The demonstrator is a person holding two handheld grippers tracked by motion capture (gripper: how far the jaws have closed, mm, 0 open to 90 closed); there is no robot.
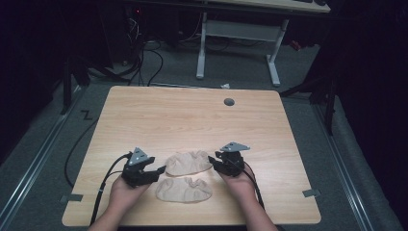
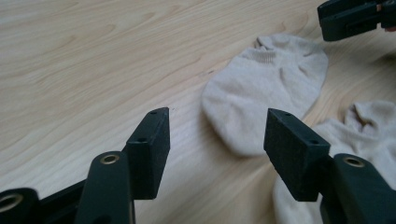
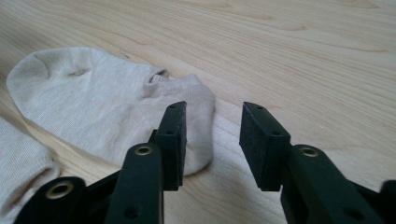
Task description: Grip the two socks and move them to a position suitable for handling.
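The right claw is gaping with nothing between its jaws, sitting at the far sock's cuff end. The left claw is likewise gaping and empty at that sock's toe. The near sock is lying just beside it on the wooden surface.

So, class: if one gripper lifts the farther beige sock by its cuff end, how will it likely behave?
The farther sock looks like thin knit that lies flat with soft wrinkles, so it would probably droop limply from the pinch. It seems light, so an edge grip should likely hold. Pushed instead, it would probably bunch up on the wooden table rather than slide whole.
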